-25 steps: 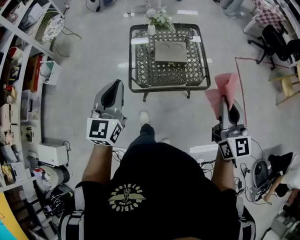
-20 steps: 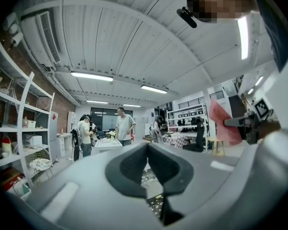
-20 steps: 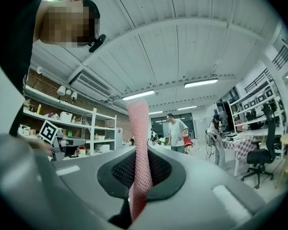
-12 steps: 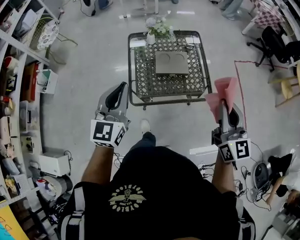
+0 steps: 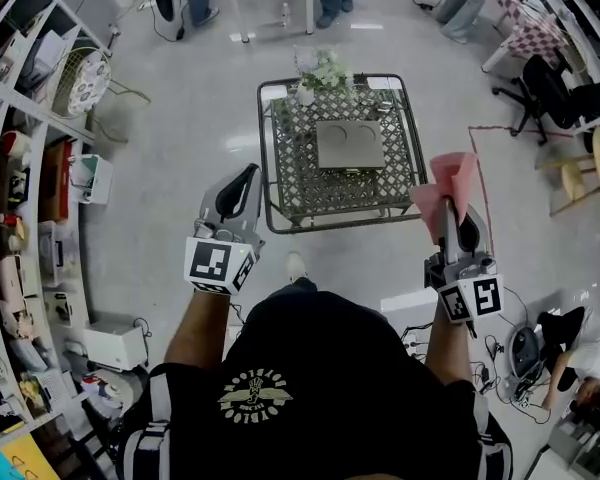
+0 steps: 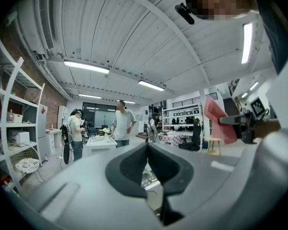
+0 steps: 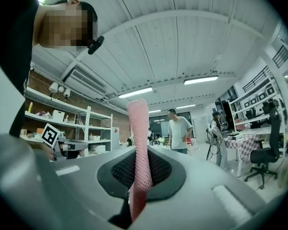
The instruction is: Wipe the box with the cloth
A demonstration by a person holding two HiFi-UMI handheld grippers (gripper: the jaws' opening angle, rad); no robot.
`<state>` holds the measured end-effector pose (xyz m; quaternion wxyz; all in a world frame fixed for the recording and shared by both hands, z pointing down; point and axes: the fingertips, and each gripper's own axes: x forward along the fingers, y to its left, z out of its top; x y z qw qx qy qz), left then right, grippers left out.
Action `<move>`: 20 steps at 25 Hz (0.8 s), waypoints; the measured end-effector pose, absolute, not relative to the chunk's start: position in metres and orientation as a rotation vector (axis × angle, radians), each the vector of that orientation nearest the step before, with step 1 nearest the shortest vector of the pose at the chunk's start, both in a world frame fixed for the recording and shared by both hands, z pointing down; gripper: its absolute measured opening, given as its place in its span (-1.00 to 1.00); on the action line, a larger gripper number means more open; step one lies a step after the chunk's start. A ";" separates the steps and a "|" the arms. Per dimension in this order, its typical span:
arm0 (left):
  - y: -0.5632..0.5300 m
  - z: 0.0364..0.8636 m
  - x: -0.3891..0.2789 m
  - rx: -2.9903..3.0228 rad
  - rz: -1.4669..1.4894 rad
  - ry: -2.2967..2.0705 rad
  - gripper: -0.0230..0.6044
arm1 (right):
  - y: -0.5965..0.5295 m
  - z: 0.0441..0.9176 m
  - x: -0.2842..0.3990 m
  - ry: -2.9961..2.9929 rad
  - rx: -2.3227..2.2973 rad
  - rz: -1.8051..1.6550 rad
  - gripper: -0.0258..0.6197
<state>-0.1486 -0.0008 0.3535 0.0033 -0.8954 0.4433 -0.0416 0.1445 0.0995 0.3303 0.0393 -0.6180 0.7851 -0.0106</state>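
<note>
Head view shows the box (image 5: 350, 144) lying flat mid-way on the mesh table (image 5: 276, 183), its slightly longer side across my view, well ahead of me. The cloth (image 5: 448, 180) sticks out of my right gripper (image 5: 447, 211), pinched edge-on, long axis pointing forward and up. My left gripper (image 5: 246, 176) is closed on nothing. Wiped one-handed, the unheld box could slide toward the flowers (image 5: 322, 68), or the narrow pinch could lose the cloth.

Pink waffle-textured cloth (image 7: 140, 145), matt grey box (image 5: 349, 144), black metal-mesh table (image 5: 290, 173), smooth pale floor (image 5: 180, 118).
</note>
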 end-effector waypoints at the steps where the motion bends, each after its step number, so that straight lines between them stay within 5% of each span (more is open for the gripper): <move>1: -0.007 0.353 -0.153 -2.808 -0.127 1.389 -0.93 | 0.093 0.329 0.140 2.406 -1.896 -0.029 -0.86; 20: -0.098 0.380 -0.173 -2.887 -0.104 1.409 -0.93 | 0.007 0.341 0.118 2.446 -1.945 -0.105 -0.86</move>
